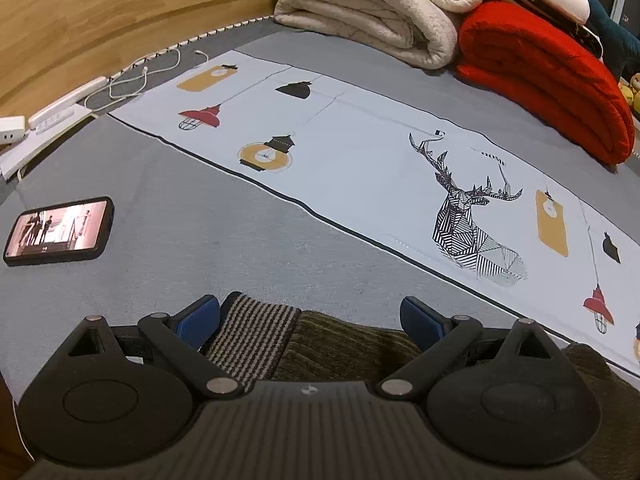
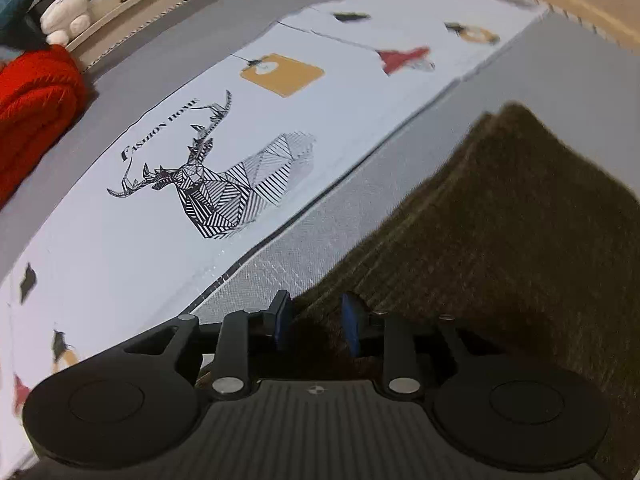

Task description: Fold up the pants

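Pants (image 1: 340, 344) of dark olive corduroy are lying on the grey bed (image 1: 200, 208), their striped waistband (image 1: 252, 336) sitting between the spread fingers of the left gripper (image 1: 310, 316), which is hanging released and touching nothing firmly. In the right wrist view the pants (image 2: 500, 220) are rising as a thick folded slab, and the right gripper (image 2: 316, 320) is clenching its blue pads on the near edge of the fabric. Just beyond the cloth, a pale printed sheet (image 1: 360, 152) with a deer (image 1: 472, 216) and lamps is running across the bed. A phone (image 1: 60, 230) with a lit screen is lying to the left, well apart from the pants. Farther off, a white cable (image 1: 136, 80) and a power strip (image 1: 64, 100) are resting near the wooden wall (image 1: 120, 8). At the far end, a cream blanket (image 1: 380, 4) and a red blanket (image 1: 552, 80) are lying folded side by side.
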Demonstrator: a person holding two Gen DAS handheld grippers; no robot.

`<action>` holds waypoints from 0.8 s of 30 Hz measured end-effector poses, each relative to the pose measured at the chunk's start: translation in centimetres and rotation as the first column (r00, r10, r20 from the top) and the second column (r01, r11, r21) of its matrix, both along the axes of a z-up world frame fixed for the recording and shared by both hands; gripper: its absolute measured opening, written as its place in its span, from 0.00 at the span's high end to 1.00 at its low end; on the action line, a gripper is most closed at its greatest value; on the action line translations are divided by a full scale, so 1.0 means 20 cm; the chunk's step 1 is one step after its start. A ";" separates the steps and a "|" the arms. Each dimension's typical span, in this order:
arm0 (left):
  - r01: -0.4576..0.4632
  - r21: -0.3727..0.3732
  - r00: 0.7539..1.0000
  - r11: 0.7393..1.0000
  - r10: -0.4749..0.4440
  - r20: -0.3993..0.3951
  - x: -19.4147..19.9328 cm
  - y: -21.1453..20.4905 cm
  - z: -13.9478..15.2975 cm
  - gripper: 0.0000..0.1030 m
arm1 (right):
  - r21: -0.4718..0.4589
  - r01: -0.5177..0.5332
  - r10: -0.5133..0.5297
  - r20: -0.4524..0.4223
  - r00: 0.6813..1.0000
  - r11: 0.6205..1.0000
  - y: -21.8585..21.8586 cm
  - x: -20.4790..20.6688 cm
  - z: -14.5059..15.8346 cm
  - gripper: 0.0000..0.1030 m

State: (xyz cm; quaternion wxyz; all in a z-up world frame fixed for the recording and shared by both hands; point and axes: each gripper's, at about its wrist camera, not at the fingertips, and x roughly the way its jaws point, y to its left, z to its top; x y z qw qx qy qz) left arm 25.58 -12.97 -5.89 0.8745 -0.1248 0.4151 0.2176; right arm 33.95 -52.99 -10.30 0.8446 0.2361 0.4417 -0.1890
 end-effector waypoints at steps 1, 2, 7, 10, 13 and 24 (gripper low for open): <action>-0.001 -0.005 1.000 1.000 0.001 0.001 0.00 0.00 0.00 0.04 | -0.001 0.000 0.000 0.003 1.000 1.000 0.00 0.00 -0.01 0.96; -0.002 -0.006 1.000 1.000 0.002 0.002 -0.01 0.01 0.00 0.04 | 0.010 0.005 -0.006 0.010 1.000 1.000 -0.02 0.00 -0.02 0.97; -0.017 -0.006 1.000 1.000 0.017 0.006 -0.01 0.03 0.01 0.04 | 0.058 0.023 -0.028 0.079 0.997 0.998 -0.05 0.01 0.02 0.99; -0.028 -0.017 1.000 0.999 0.028 0.000 -0.01 0.04 0.00 0.04 | 0.050 -0.024 0.016 0.155 0.988 0.998 -0.03 0.02 0.03 1.00; -0.036 -0.025 0.999 0.999 0.036 0.003 -0.01 0.04 0.01 0.04 | 0.075 -0.068 0.061 0.087 0.994 0.995 -0.01 0.04 -0.03 1.00; 0.024 -0.013 0.999 1.000 -0.023 0.037 0.00 -0.11 0.06 0.03 | -0.039 0.050 -0.041 0.202 0.979 0.998 -0.45 -0.52 0.19 0.73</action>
